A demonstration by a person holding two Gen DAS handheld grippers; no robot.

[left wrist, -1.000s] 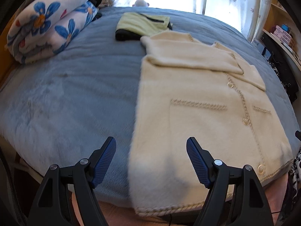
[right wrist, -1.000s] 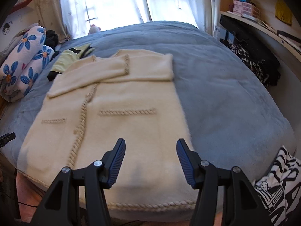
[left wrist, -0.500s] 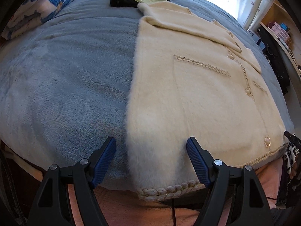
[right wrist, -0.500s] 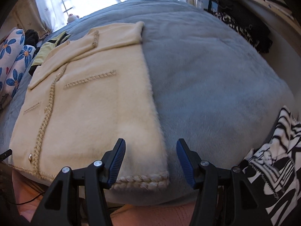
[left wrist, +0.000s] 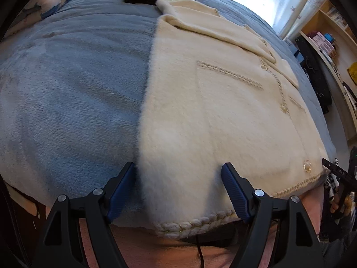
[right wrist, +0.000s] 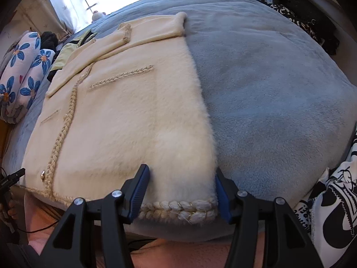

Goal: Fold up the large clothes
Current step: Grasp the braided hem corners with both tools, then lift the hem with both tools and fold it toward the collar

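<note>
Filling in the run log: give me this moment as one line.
stage: pre-grasp | left gripper: open, straddling cream cardigan hem corner | right gripper: open, straddling other corner | sleeves: folded in

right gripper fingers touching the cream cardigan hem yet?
Touching. In the right wrist view the open right gripper straddles the cream cardigan at its hem corner, and both fingers press into the fleece, no gap.

You are working in bright daylight from the curtained window [right wrist: 73, 2], which is blown out to near white in both views. The cream cardigan [left wrist: 223, 111] and grey-blue bedspread [right wrist: 279, 89] are evenly lit, with soft shadow only under the near hem. Fisheye bending bulges the bed and darkens the corners. Focus is sharp; fuzz softens the closest fabric.
</note>
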